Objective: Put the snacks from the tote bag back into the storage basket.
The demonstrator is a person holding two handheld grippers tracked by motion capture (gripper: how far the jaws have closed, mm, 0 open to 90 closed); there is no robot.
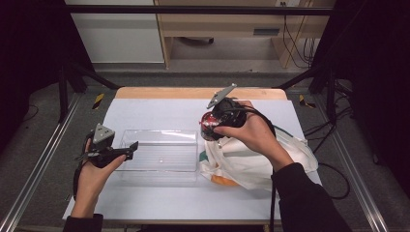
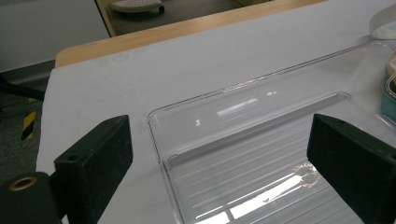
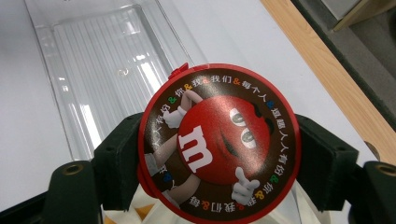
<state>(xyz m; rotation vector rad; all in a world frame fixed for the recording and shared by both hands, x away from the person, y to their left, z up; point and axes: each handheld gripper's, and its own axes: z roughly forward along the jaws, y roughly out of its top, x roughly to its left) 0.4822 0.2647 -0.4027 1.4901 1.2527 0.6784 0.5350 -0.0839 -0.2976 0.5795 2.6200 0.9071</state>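
My right gripper (image 3: 218,156) is shut on a round red candy tin (image 3: 217,142) with a red cartoon face on its lid; its black jaws press the tin's two sides. In the high view that tin (image 1: 210,124) hangs above the table between the clear plastic tray (image 1: 159,166) and a white cloth bag (image 1: 244,159), with the right gripper (image 1: 217,126) around it. My left gripper (image 1: 133,149) stands open at the tray's left end, with nothing between its jaws. In the left gripper view the tray's ribbed bottom (image 2: 243,182) lies between the two open jaws.
The white table cover (image 1: 159,113) ends in a wooden edge (image 1: 193,93) at the back. The white bag with orange and green print lies right of the tray, under my right forearm. Metal frame rails run along both sides of the table.
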